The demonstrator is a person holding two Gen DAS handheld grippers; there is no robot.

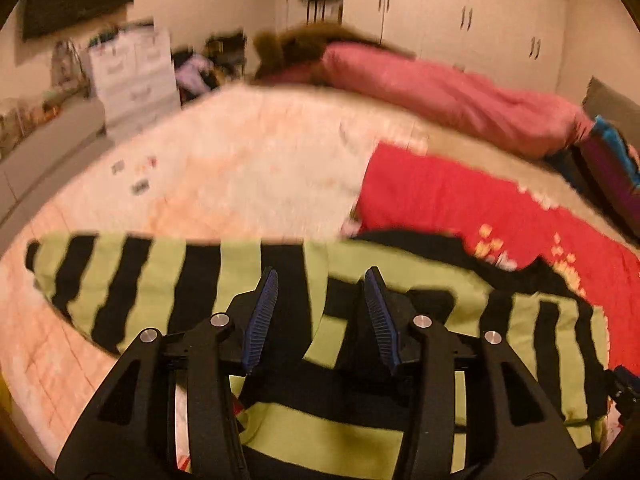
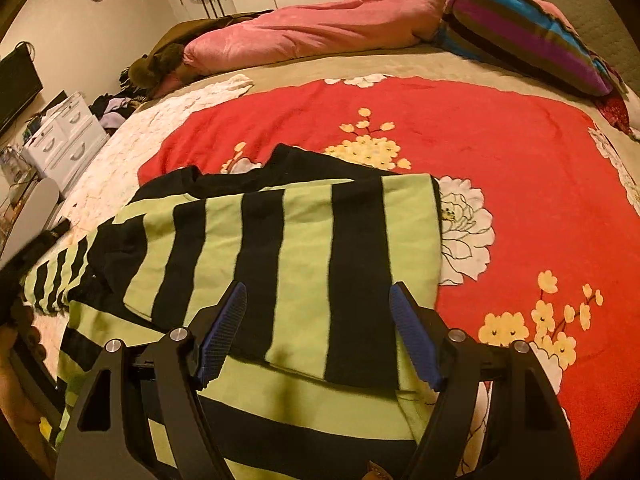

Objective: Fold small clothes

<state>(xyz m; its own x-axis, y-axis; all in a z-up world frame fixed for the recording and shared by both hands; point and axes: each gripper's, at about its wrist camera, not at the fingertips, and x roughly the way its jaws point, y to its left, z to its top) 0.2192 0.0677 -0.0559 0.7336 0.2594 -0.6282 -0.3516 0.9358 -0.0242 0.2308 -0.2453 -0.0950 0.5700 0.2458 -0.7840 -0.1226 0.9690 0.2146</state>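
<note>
A green and black striped top [image 2: 296, 248] lies on the bed, one sleeve folded across its body and the other sleeve [image 1: 120, 280] stretched out to the left. My left gripper [image 1: 322, 276] is open and empty, just above the striped cloth near the shoulder. My right gripper [image 2: 318, 292] is open and empty, hovering over the folded sleeve near the top's lower part. The left wrist view is blurred.
A red flowered blanket [image 2: 480, 152] covers the bed under the top. A pink duvet [image 2: 320, 32] and a striped pillow [image 2: 528, 28] lie at the far side. A white drawer unit [image 2: 64, 136] stands left of the bed.
</note>
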